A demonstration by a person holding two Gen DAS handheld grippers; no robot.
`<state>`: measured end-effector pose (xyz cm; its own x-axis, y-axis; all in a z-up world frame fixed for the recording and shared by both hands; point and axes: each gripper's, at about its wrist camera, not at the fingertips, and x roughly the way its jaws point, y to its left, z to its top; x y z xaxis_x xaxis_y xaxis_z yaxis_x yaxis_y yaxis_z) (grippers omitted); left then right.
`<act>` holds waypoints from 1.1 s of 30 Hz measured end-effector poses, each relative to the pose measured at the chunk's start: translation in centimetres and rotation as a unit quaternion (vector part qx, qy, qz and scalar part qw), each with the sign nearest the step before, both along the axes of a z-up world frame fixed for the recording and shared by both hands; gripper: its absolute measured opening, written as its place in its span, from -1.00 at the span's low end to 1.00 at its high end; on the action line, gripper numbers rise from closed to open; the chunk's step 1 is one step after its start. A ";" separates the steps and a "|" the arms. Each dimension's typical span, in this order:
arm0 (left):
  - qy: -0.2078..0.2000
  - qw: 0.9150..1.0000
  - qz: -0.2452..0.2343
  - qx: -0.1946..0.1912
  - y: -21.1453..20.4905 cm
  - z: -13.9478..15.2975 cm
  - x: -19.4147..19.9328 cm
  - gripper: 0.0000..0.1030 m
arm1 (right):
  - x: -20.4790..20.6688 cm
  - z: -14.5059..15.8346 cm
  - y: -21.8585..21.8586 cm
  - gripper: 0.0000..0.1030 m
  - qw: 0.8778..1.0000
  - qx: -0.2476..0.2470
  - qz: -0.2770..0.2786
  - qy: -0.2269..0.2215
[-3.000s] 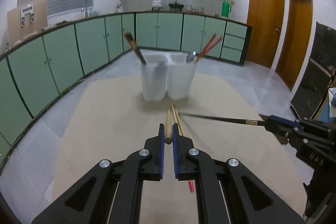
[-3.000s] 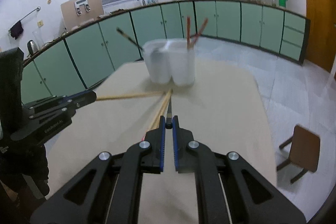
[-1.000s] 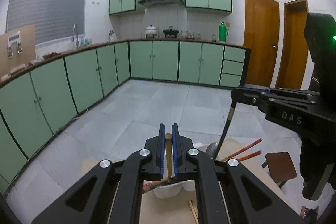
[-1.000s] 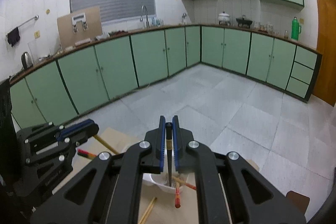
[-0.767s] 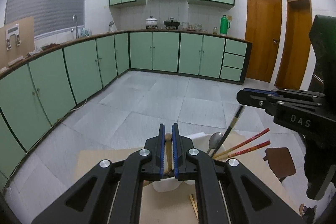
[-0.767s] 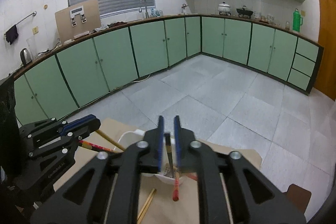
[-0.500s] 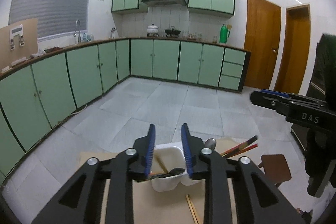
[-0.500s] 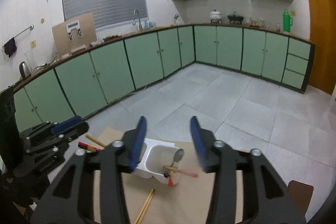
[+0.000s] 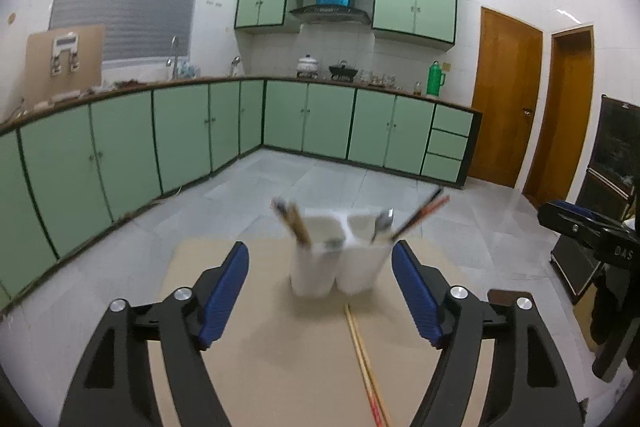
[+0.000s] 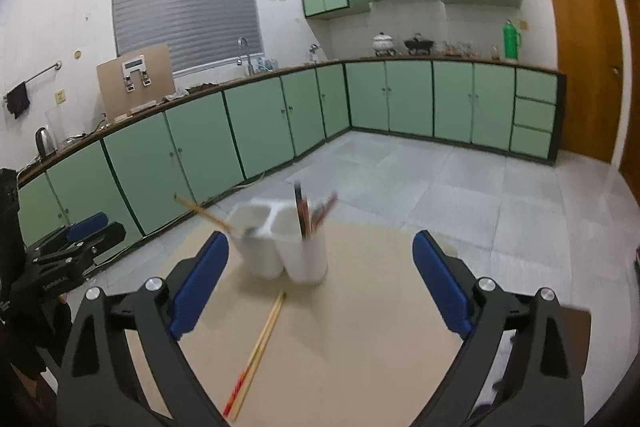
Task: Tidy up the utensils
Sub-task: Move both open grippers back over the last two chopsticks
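- The left gripper (image 9: 320,291) hangs above the near part of the tan bench (image 9: 260,367), its blue-padded fingers (image 9: 224,293) spread wide with nothing between them.
- The right gripper (image 10: 320,287) hangs beside it in the same way, its fingers (image 10: 198,285) fully apart and empty.
- On the bench between the grippers and the holder lies a pair of pale wooden chopsticks with red ends (image 10: 260,343), side by side and pointing toward the holder; these look like the only loose utensils left to put away.
- Farther on stands the white two-compartment plastic utensil holder (image 9: 340,263), upright near the far edge of the bench.
- Its left compartment holds brownish wooden sticks (image 9: 296,223) and what seems to be a dark spoon; the blur hides more detail.
- Its right compartment holds a metal spoon (image 9: 384,221) and red and dark chopsticks (image 9: 424,211) leaning outward.
- Judged from this, most of the sorting is done.
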<state>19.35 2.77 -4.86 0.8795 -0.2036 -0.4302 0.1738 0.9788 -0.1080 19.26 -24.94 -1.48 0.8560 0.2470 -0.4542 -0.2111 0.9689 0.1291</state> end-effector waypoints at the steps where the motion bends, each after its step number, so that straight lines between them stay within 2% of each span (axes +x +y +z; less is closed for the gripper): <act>1: 0.004 1.000 0.001 -0.001 0.1 -0.5 -0.3 0.46 | -0.9 -1.0 -0.1 0.77 1.000 0.004 -0.005 0.005; 6: 0.028 1.000 0.002 0.006 0.4 -4.1 -2.7 0.51 | -3.8 -4.7 0.2 0.81 0.999 0.021 -0.017 0.024; 13: 0.079 0.997 0.010 0.006 1.3 -9.1 -4.6 0.52 | -5.7 -10.8 3.7 0.81 0.996 -0.018 -0.006 0.082; 22: 0.115 0.992 0.024 0.049 1.7 -12.3 -5.2 0.52 | -6.5 -16.3 7.7 0.80 0.989 -0.033 0.015 0.144; 24: 0.120 0.991 0.027 0.055 1.9 -12.6 -5.3 0.52 | -6.5 -17.1 8.0 0.63 0.988 -0.033 0.018 0.153; 33: 0.135 0.988 0.034 0.064 2.7 -13.6 -5.6 0.52 | -6.1 -19.6 10.2 0.20 0.980 -0.050 0.029 0.190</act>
